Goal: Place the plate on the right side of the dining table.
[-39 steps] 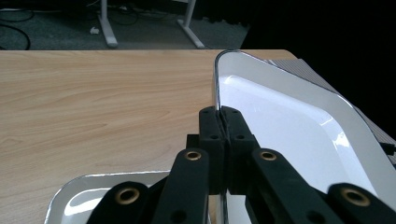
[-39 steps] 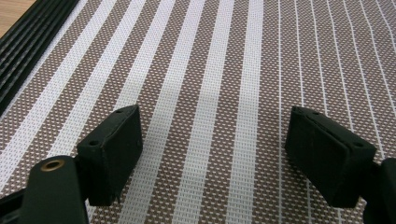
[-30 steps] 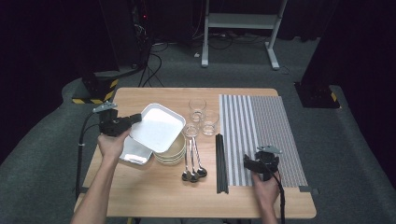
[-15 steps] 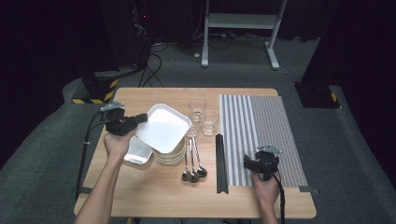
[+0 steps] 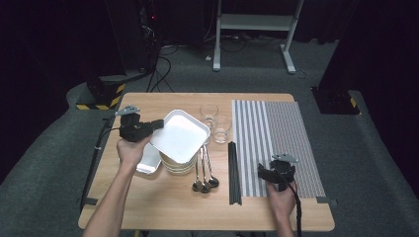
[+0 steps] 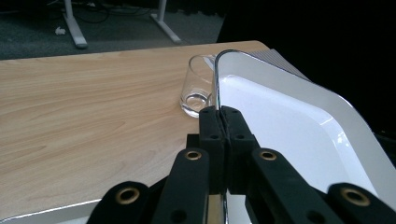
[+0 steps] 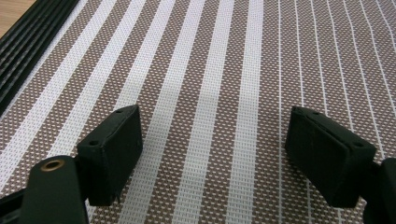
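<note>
- Two grippers were at the desk (image 5: 148, 197): the left gripper (image 5: 157, 124) near its left side, the right gripper (image 5: 261, 170) low on the right, well apart from each other.
- The left gripper's fingers (image 6: 219, 135) were pressed fully together on the rim of a white tray (image 5: 180, 136), gripping it by the thin edge at its left corner.
- The white tray was clear of the desk and tilted, its held corner at the fingers and its open face turned up and toward the camera in the high view.
- Its long axis ran away from the fingers, slanting across the desk toward the two glasses (image 5: 215, 121); in the left gripper view the rim rose straight up from the fingertips and the tray spread to the right of them.
- Under the tray, just beyond the fingers, sat a stack of bowls (image 5: 177, 165), with a second tray (image 5: 148, 163) flat on the desk below the hand.
- One glass (image 6: 198, 91) stood just past the fingertips in the left gripper view, close beside the tray's far rim; whether they touched I could not tell.
- Three spoons (image 5: 203, 173) lay beyond the bowls, and black chopsticks (image 5: 234, 173) lay between them and the right gripper.
- The right gripper's fingers (image 7: 112, 154) stood wide apart with nothing between them, over the striped mat (image 7: 210, 70), the chopsticks off to their left.
</note>
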The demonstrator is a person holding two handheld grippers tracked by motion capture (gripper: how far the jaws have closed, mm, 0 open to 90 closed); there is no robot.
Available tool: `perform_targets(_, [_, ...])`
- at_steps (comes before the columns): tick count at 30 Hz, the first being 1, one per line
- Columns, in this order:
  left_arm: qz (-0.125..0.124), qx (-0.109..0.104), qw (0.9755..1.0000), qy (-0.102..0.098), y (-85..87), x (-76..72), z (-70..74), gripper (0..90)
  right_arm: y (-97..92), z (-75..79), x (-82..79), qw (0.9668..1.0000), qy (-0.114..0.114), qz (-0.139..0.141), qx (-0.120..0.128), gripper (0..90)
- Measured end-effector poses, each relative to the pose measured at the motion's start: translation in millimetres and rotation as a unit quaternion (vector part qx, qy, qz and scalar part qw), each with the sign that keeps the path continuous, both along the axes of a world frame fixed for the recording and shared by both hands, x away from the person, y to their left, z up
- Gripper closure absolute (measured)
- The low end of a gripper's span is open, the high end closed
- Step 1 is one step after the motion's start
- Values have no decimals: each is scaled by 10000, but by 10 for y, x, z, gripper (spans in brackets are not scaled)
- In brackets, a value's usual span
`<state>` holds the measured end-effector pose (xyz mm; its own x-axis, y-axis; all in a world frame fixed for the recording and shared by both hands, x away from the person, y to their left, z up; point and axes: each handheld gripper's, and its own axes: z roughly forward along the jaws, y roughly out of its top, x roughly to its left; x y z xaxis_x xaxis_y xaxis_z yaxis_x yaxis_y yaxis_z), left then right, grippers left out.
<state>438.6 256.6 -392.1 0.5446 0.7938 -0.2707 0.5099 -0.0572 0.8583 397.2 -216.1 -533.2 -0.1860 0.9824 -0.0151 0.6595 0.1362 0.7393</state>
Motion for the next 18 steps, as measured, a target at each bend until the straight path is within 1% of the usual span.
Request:
perform_targets(3, [-17,-48,10000,-2,-22,3,-6,884,0,0,0,10000,-1,0,0,191])
perform_targets(5, [-33,-39,10000,-15,-44,8,-6,884,0,0,0,10000,-1,1,-1,191])
perform_targets(9, [-97,-62,9999,-53,-121,31,-1,883,0,0,0,10000,-1,0,0,191])
perform_targets(14, [-207,-77,9998,-33,-240,76,-21,884,0,0,0,10000,0,0,0,191])
perform_targets(18, [-243,-103,9996,-23,-303,87,-21,884,0,0,0,10000,1,-2,4,191])
